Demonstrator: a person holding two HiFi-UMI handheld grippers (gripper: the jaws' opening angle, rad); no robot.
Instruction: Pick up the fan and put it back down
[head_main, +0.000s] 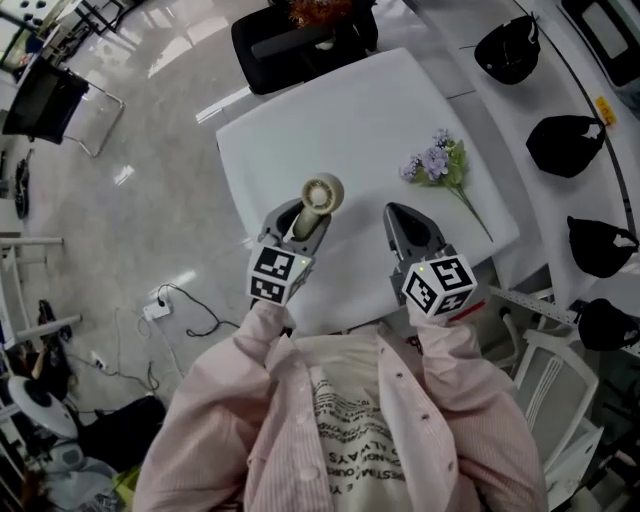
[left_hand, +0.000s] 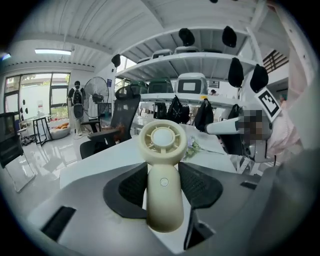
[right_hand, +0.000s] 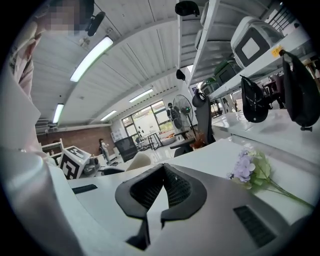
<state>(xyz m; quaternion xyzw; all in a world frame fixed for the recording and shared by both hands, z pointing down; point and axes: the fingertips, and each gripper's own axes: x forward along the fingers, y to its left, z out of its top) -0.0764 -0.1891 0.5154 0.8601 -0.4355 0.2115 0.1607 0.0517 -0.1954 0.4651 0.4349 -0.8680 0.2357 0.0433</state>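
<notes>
Jaws: left gripper (left_hand: 162, 186) clamped on the handle of the cream plastic handheld fan (left_hand: 162, 145); right gripper (right_hand: 161, 189) together, empty | fan: head-up over the white table's (head_main: 350, 110) near edge, contact unclear | progress: pickup looks done; set-down and release remain.

The fan (left_hand: 162, 140) looks like smooth cream plastic, with a soft shine and not very glossy. The left tool (left_hand: 163, 175) has a grey body that looks like matt plastic. Its pads (left_hand: 131, 187) are black and rough, with lots of tiny bumps, like rubber. The right tool (right_hand: 163, 167) looks the same: matt grey, with black bumpy pads. The bench (head_main: 330, 110) is white, smooth and only a little shiny. The floor (head_main: 130, 130) is hard and very glossy, with bright light spots on it. The flowers (head_main: 435, 162) look like cloth or plastic; I cannot tell which. The sleeves (head_main: 220, 400) are soft pink cloth with thin stripes.
</notes>
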